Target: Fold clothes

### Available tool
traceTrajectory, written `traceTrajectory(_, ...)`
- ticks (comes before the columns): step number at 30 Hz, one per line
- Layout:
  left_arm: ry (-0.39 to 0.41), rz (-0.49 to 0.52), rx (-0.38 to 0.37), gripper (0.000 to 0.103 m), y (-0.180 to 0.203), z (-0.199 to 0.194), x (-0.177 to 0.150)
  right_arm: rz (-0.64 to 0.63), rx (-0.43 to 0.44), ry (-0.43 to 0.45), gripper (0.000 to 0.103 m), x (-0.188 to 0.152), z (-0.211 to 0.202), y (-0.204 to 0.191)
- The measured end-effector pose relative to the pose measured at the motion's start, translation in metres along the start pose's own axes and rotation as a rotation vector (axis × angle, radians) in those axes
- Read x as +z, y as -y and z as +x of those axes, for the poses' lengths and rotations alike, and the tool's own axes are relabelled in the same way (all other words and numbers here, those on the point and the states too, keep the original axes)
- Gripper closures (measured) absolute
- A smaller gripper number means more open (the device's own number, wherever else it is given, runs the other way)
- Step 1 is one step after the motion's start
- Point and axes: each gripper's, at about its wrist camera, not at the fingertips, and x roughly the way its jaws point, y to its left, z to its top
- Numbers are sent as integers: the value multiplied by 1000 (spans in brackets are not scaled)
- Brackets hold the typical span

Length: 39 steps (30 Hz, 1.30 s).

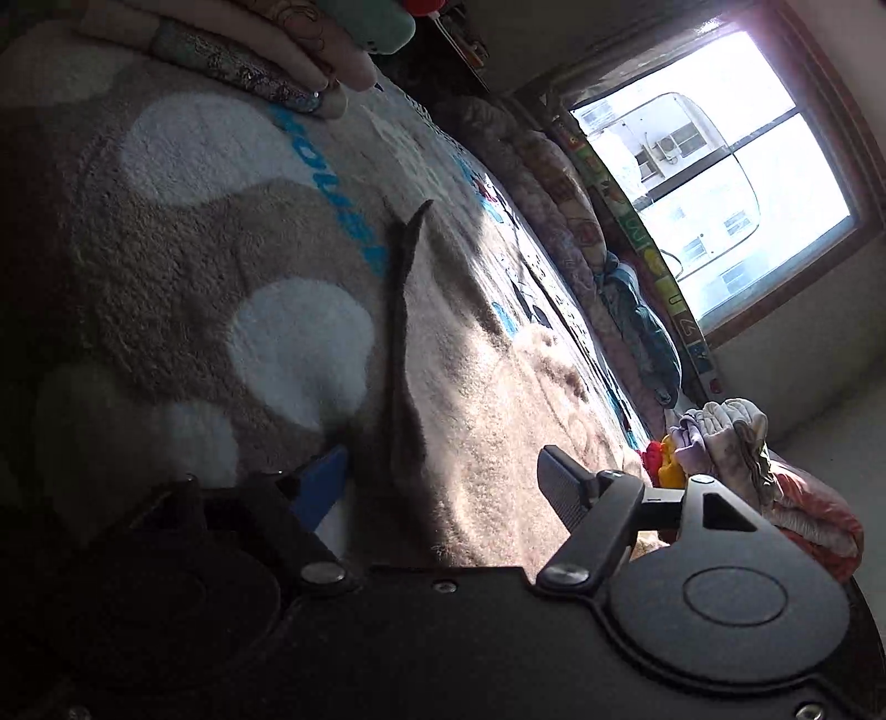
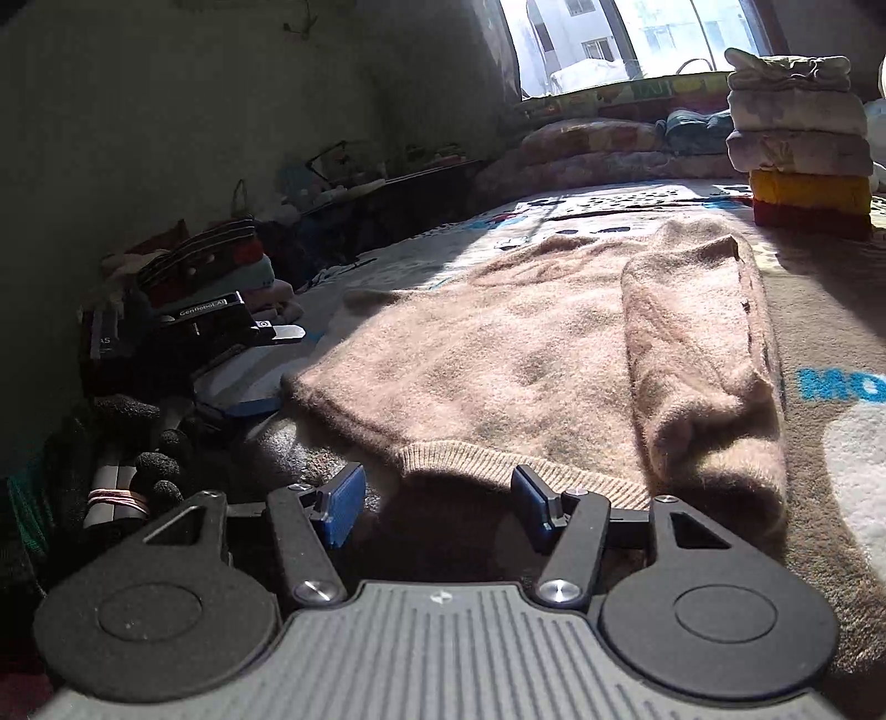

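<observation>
Left tool and right tool, both agape.

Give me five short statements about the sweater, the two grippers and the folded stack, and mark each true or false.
1. The sweater lies flat on the blanket. True.
2. The right gripper is clamped shut on the hem. False: its jaws stand open at the hem.
3. One sleeve is folded over the sweater's body. True.
4. The stack of folded clothes sits on top of the sweater. False: it stands apart, near the window.
5. The left gripper is open. True.
</observation>
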Motion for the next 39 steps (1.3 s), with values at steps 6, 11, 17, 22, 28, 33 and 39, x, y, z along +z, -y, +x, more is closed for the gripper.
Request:
traceTrajectory(6,0,-37,-41,53,10,5,3,-4,12,22,44,2,5,3)
traceTrajectory(11,-64,-173,-14,61,-2,3,-5,19,28,44,44,9,3,8)
traceTrajectory(17,-77,-217,19,75,-8,-9,-15,40,45,52,44,13,3,10)
traceTrajectory(22,-29,-196,-22,75,-6,9,-6,46,53,66,44,17,4,11)
traceTrajectory(28,12,-78,26,79,12,42,9,64,45,98,44,23,-2,15)
traceTrajectory(33,78,278,130,93,68,37,-1,94,22,133,43,29,-15,25)
traceTrajectory(39,109,681,178,93,141,43,-35,201,-11,180,43,36,-33,52)
